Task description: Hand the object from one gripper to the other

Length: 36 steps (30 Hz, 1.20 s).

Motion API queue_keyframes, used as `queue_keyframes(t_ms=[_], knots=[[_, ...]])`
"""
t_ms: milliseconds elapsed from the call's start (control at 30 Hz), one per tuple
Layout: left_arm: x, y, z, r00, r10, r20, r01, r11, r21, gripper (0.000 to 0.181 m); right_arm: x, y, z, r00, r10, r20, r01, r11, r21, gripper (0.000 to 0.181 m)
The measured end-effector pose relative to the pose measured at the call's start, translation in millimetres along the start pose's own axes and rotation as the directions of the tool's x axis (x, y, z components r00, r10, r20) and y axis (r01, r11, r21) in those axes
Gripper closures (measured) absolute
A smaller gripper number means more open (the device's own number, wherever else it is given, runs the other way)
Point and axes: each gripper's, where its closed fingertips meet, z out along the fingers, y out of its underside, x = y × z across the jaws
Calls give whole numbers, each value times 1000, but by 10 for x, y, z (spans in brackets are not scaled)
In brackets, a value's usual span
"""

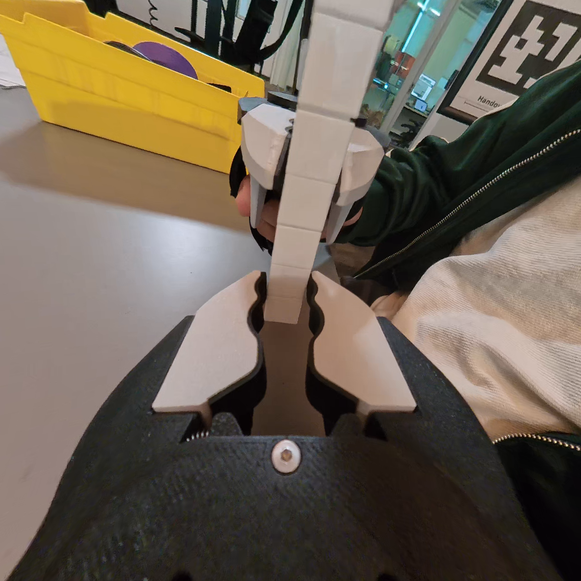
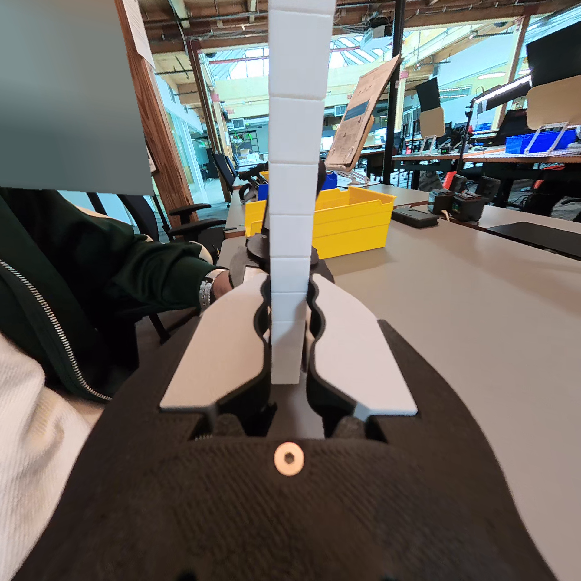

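Observation:
A long white bar of square segments (image 1: pixel 320 151) stands upright above the grey table (image 1: pixel 94 283). My left gripper (image 1: pixel 287 283) is closed on its lower end, with both pads against its sides. My right gripper (image 1: pixel 311 157) faces it from behind and clasps the same bar a little higher up. In the right wrist view the bar (image 2: pixel 295 132) runs up between my right gripper's (image 2: pixel 289 283) fingers, with its end deep between them. The left gripper (image 2: pixel 248 267) shows partly behind the bar there. The bar's top is out of frame.
A yellow bin (image 1: pixel 125 103) stands on the table behind the grippers and holds a purple object (image 1: pixel 166 59); the bin also shows in the right wrist view (image 2: pixel 352 220). A person's green-sleeved arm (image 1: pixel 440 188) and light top are close by. Black devices (image 2: pixel 456 201) sit at the table's far side. There is about 6 centimeters between the tips of the two grippers.

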Motion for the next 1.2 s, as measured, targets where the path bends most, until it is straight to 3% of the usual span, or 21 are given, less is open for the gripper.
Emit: queue_keyframes(t_ms=[133, 233, 300, 633, 1200], knots=[[8, -40, -8, 997, 65, 30, -65, 998, 1, 158, 22, -27, 6, 999, 36, -15, -35, 999, 39, 157], [4, -136, -52, 995, 87, 55, -90, 995, 45, 158, 72, -19, 25, 997, 66, -35, -64, 996, 57, 122], [-23, -186, -98, 990, 109, 86, -115, 991, 69, 158, 114, -19, 24, 996, 64, -58, -60, 996, 69, 108], [-122, -466, -390, 986, 75, 147, -109, 964, 244, 158, 152, 71, 35, 994, 99, -53, -97, 994, 42, 107], [-176, -454, -416, 980, 82, 180, -123, 966, 229, 158, 128, 111, 58, 996, 77, -48, -76, 997, 18, 107]])
